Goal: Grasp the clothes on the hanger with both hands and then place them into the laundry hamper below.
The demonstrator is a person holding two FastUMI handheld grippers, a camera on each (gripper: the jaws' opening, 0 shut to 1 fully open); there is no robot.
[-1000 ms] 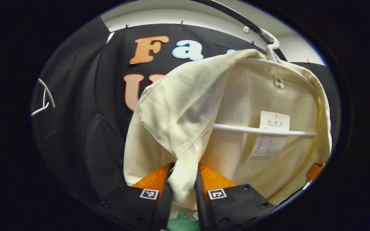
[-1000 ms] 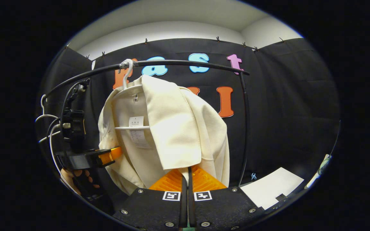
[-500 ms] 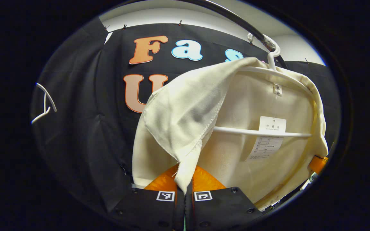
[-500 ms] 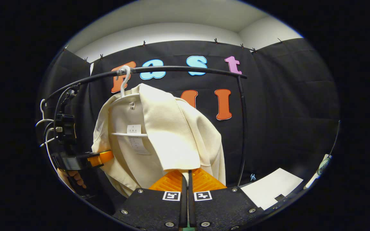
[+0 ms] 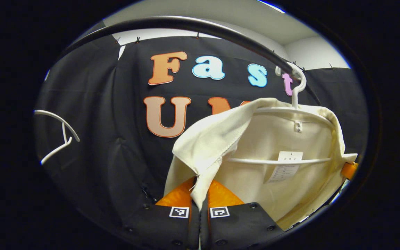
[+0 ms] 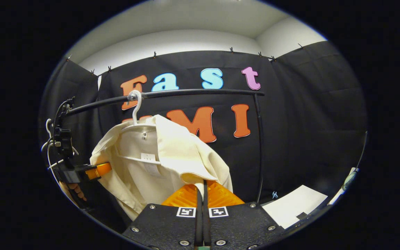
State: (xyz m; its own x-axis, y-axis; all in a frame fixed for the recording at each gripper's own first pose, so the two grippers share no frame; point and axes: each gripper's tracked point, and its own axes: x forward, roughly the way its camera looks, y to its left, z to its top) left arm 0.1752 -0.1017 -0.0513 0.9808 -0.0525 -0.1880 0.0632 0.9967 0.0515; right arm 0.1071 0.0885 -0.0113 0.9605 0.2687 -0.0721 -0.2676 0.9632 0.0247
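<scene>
A cream garment (image 5: 283,180) hangs open on a white hanger (image 5: 276,161), whose hook (image 5: 298,86) sits on the black rail (image 5: 221,31). My left gripper (image 5: 200,185) is shut on the garment's left front edge, which is pulled up into a fold. In the right gripper view the same garment (image 6: 134,177) hangs from the hanger hook (image 6: 135,104), and my right gripper (image 6: 202,185) is shut on its right front flap. The left gripper (image 6: 97,170) shows at the garment's left side, held by a hand (image 6: 76,191). The right gripper's tip (image 5: 349,170) shows at the garment's far edge.
A bare white hanger (image 5: 59,133) hangs on the rail to the left. The rail (image 6: 193,93) ends at an upright post (image 6: 259,149) right of the garment. A white sheet (image 6: 295,208) lies low at the right.
My left gripper's jaws closed on the cloth edge. Both grippers then rose with the flaps, so the fabric bunches up toward the hanger and the rail sits lower in both views.
</scene>
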